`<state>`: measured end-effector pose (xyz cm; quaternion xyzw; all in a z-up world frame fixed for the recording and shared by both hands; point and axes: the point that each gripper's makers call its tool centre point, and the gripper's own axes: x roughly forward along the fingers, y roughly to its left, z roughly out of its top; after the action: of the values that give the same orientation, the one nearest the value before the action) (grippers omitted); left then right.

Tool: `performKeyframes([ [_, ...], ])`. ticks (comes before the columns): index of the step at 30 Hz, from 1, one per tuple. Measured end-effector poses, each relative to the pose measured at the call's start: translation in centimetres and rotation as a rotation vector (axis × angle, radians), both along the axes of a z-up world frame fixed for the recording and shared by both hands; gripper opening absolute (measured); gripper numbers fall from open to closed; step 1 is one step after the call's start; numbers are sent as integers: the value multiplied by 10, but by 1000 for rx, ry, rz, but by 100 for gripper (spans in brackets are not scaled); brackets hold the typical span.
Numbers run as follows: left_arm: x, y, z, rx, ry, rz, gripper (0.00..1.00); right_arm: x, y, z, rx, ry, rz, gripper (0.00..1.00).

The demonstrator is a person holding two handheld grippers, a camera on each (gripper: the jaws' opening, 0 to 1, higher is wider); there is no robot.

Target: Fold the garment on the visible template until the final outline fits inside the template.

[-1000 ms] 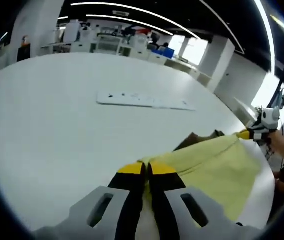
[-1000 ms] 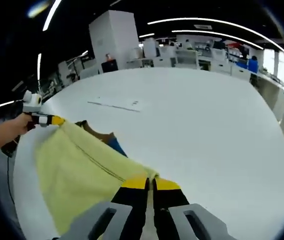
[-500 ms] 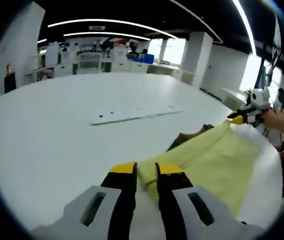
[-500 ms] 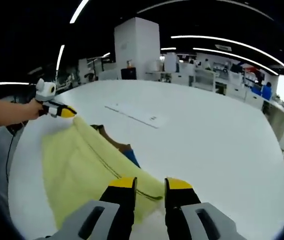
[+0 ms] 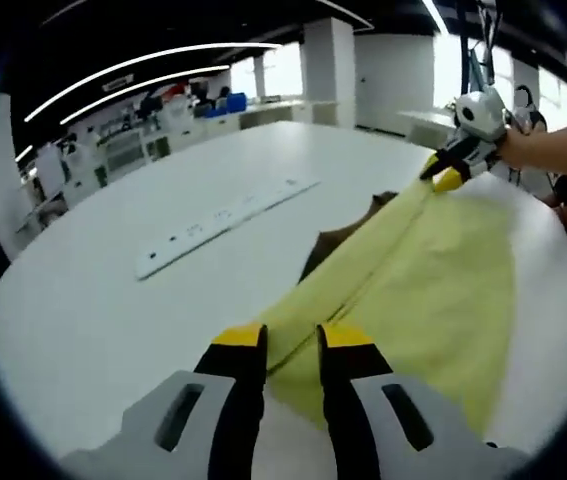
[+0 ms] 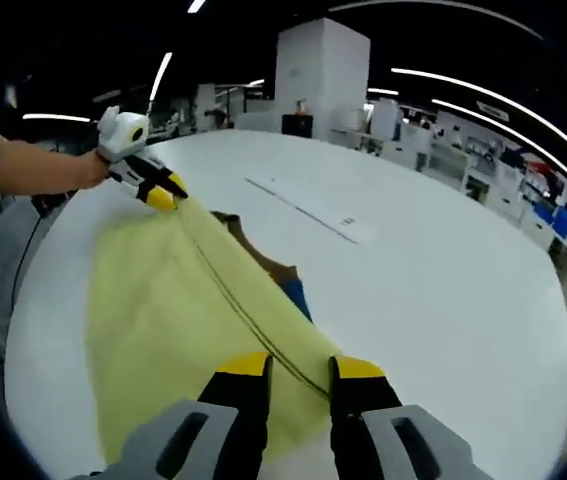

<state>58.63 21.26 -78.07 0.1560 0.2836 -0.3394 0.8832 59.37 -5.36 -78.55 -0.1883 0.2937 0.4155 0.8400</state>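
Let go of the yellow cloth (image 5: 433, 280) since a moment ago. Lying flat near the table (image 5: 93, 300) edge. Soft, light, floppy; best grabbed by corners. Left gripper (image 5: 290, 342) and right gripper (image 6: 300, 372) both parted, empty.

The garment (image 5: 423, 290) is a pale yellow cloth lying spread flat on the white table, with a folded band running along its far edge and a dark stitched seam line visible in the right gripper view (image 6: 178, 310). A brown portion and a small blue patch protrude from beneath that folded edge. The template cannot be made out.
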Motion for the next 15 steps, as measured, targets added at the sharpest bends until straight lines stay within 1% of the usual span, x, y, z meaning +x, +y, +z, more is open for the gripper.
performKeyframes([
  [2, -1, -2, -4, 16, 8, -10, 19, -1, 2, -2, -21, -7, 20, 18],
  [5, -2, -2, -11, 67, 12, -37, 20, -1, 2, -7, -73, -10, 44, 16],
  [7, -1, -4, -9, 55, 12, -31, 18, -1, 1, -12, -94, -4, 53, 16],
  [9, 0, -4, -9, 50, 17, -25, 16, 1, 2, -11, -89, -2, 45, 14],
  [11, -1, -7, -10, 41, 24, -32, 12, 2, 1, -11, -87, 3, 43, 11],
  [13, 0, -8, -10, 38, 30, -30, 7, 3, 2, -12, -65, 31, 29, 7],
  [15, 0, -9, -11, 47, 29, -29, 3, 3, 1, -12, -66, 31, 33, 4],
])
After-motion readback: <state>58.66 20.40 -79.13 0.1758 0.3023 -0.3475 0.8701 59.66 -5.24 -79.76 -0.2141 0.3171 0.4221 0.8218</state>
